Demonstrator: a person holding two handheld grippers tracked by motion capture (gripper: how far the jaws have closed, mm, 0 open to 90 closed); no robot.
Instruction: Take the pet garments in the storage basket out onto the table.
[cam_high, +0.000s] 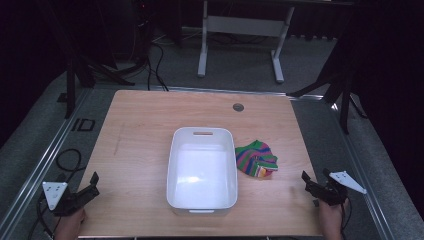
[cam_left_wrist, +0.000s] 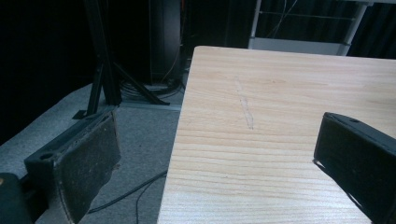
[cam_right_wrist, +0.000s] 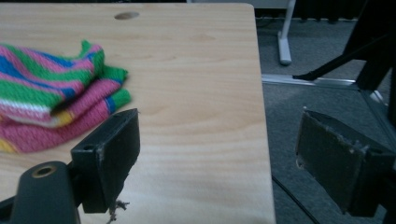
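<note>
The right tool (cam_high: 311, 184) rests at the right front corner of the bench (cam_high: 140, 115), jaws spread wide with nothing between them. In the right gripper view its left jaw stands over the wood and its right jaw hangs past the bench edge, above the grey floor. From this tool the striped cloth (cam_right_wrist: 51, 105) lies forward and to the left, near but not touching; in the high view the cloth (cam_high: 256, 159) sits crumpled just beside the right wall of the white tub (cam_high: 202, 135), and whether its edge touches that wall I cannot tell, since the view is dim there. The heap seems to run roughly along the tub's right side, with its pink and green folds turned toward the right tool.

The left tool (cam_high: 86, 192) waits at the left front corner, jaws likewise apart and empty; in the left gripper view its left jaw is off the bench edge and its right jaw over bare wood. The tub stands between it and the cloth, so it is well apart from the work.

The right hand is plainly the nearer one. I judge the coming move to be a reach forward and inward with the right tool to pinch the cloth, and the tub then lies directly left of the pickup.
</note>
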